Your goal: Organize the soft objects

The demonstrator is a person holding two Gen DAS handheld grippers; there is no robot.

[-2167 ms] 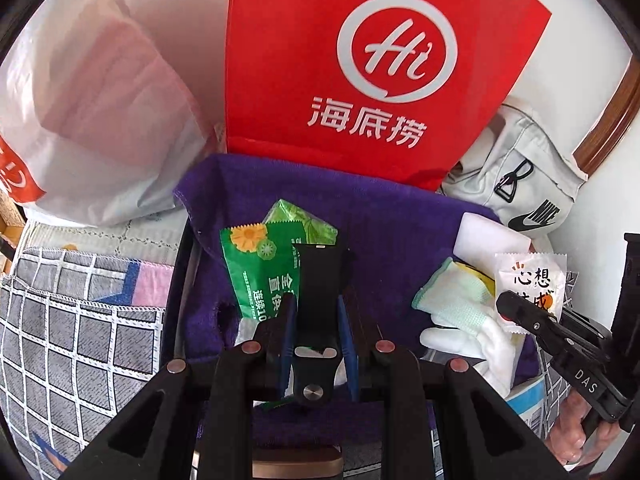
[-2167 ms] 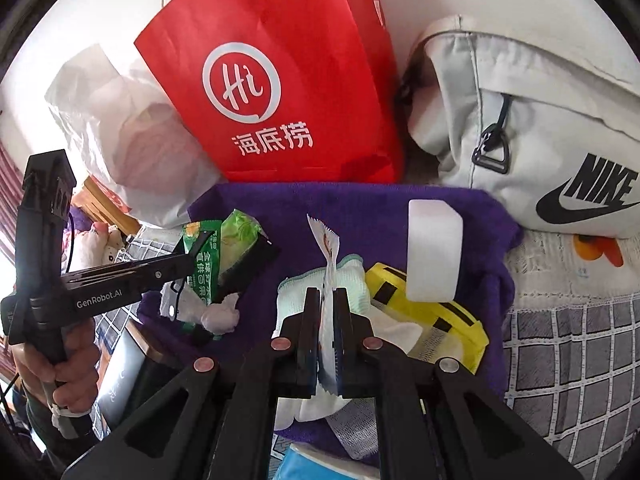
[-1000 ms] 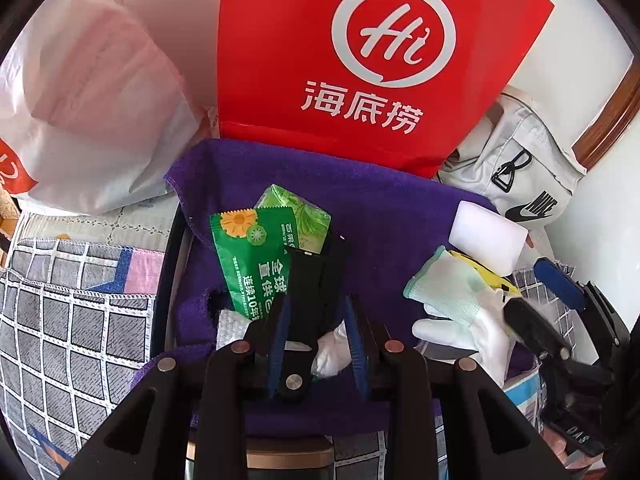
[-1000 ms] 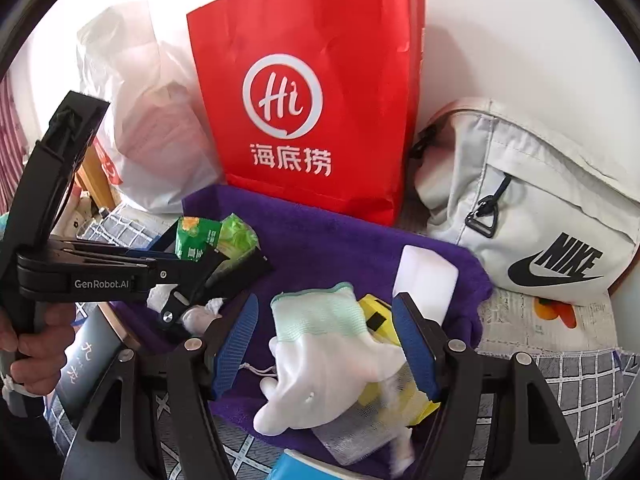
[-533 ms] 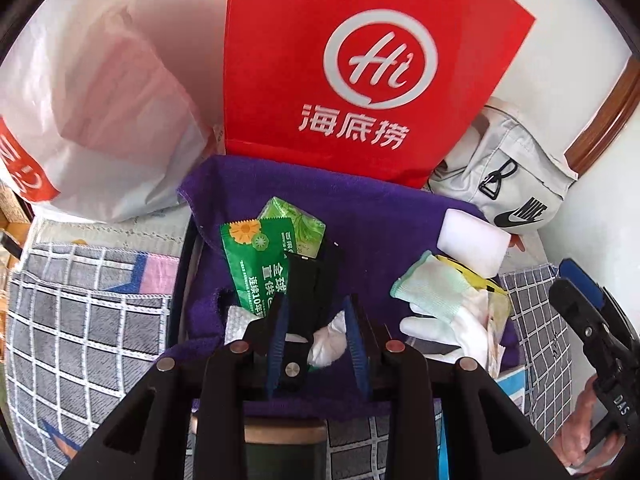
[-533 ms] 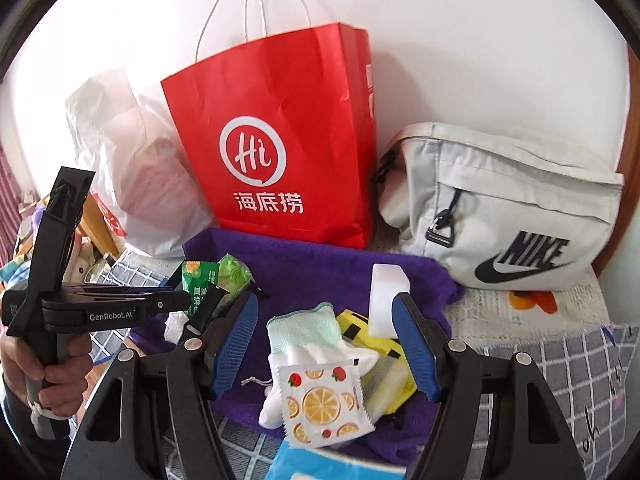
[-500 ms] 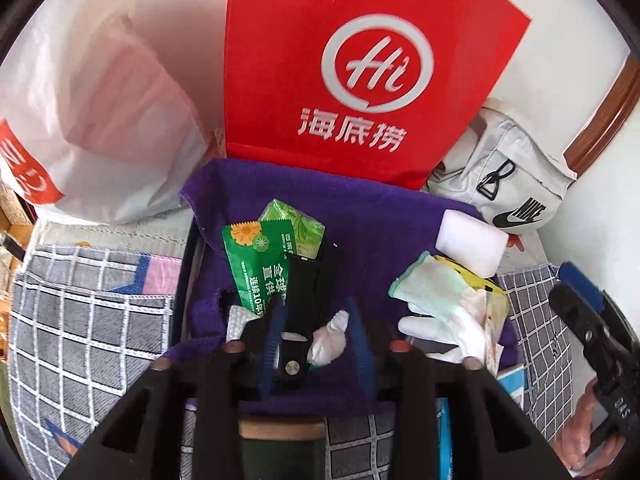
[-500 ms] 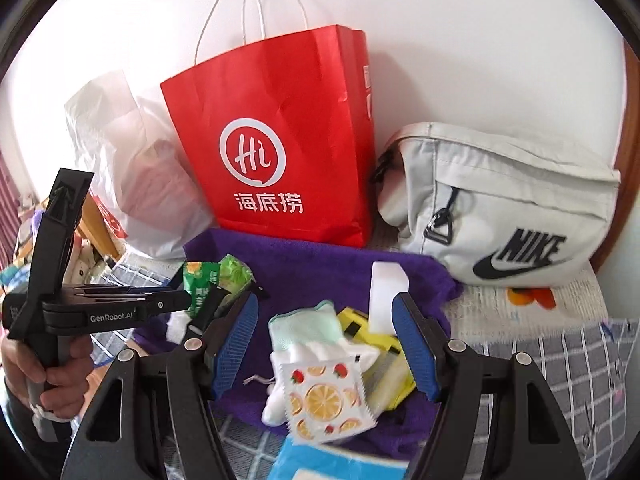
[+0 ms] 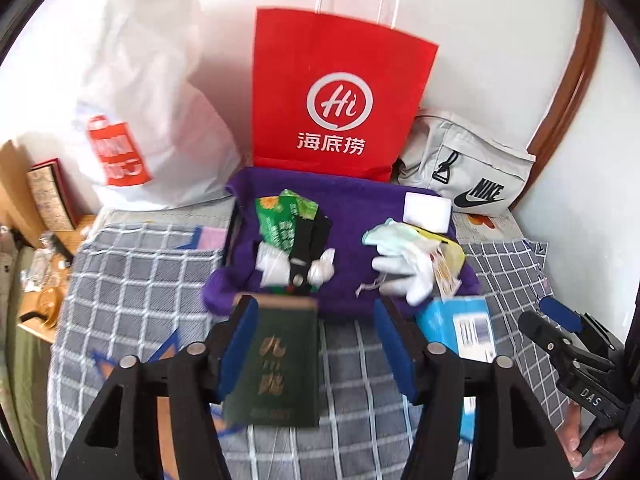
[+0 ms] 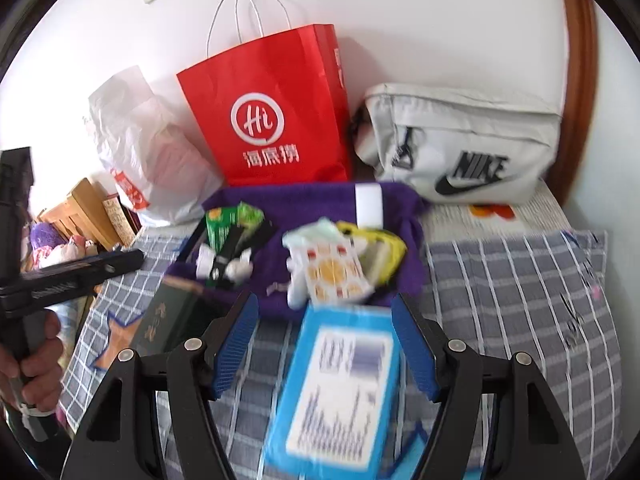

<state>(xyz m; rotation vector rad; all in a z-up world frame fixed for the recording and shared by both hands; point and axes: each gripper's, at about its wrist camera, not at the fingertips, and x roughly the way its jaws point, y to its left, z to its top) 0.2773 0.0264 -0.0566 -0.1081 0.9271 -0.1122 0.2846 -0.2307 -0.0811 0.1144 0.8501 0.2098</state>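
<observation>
A purple towel [image 9: 352, 200] lies spread on the checked bedding. On it are green packets [image 9: 276, 220], a black strap [image 9: 308, 248] over white wads, a white glove [image 9: 404, 264], a white sponge block [image 9: 426, 208] and an orange-print packet [image 10: 334, 272] resting on the glove. My left gripper [image 9: 316, 344] hovers back from the towel with its jaws opening and nothing gripped. A dark green book [image 9: 280, 364] lies on the bedding below it. My right gripper [image 10: 324, 344] stands open above a blue box [image 10: 340, 392], holding nothing.
A red paper bag [image 9: 336, 108], a white plastic bag [image 9: 152, 120] and a grey Nike bag [image 9: 468, 172] stand against the wall behind the towel. Checked bedding [image 9: 132, 280] covers the surface. Wooden furniture [image 10: 84, 204] sits at the far left. A hand [image 10: 36, 360] holds the left gripper's handle.
Both grippers pulled back and up from the towel. The left jaws opened off the black strap, which stays on the towel. The right let go of the orange-print packet, which now lies on the glove.
</observation>
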